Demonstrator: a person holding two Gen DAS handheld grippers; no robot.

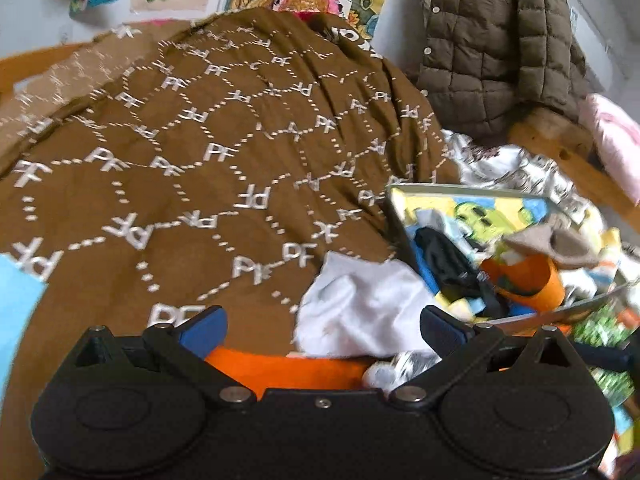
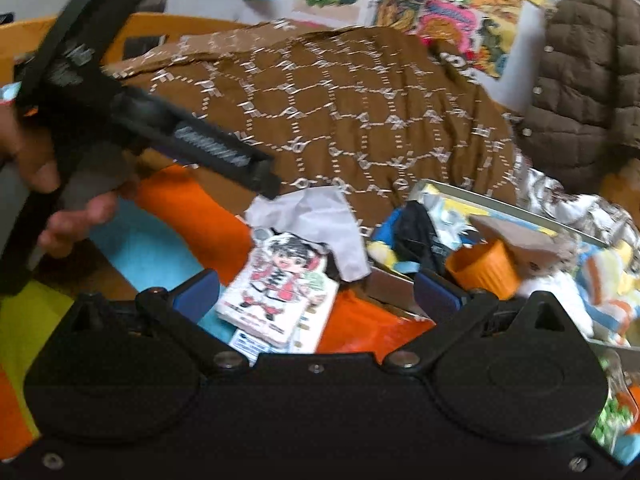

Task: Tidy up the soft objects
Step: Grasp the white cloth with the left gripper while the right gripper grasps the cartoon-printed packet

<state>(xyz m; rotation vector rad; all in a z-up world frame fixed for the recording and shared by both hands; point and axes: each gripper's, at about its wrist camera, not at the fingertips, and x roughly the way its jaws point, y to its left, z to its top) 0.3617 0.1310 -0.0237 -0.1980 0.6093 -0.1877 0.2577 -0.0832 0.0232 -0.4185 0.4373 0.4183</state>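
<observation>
A big brown cloth (image 1: 200, 160) printed with white letters covers most of the surface; it also fills the middle of the right wrist view (image 2: 340, 112). My left gripper (image 1: 322, 326) is open just above a crumpled white cloth (image 1: 360, 308) and an orange cloth (image 1: 288, 368). From the right wrist view, a hand (image 2: 40, 168) holds the left gripper (image 2: 266, 184) near the white cloth (image 2: 320, 220). My right gripper (image 2: 316, 292) is open, low over a cartoon-printed packet (image 2: 280, 292) that lies on the orange cloth (image 2: 192, 216). Neither gripper holds anything.
A metal tray (image 1: 400, 216) on the right holds an orange cup (image 1: 528, 280), dark fabric and colourful soft items. Behind it lie silvery fabric (image 1: 520, 168), a brown quilted jacket (image 1: 492, 48) and a pink cloth (image 1: 616, 140). A light blue cloth (image 2: 148, 252) and a yellow-green one (image 2: 24, 320) lie at the left.
</observation>
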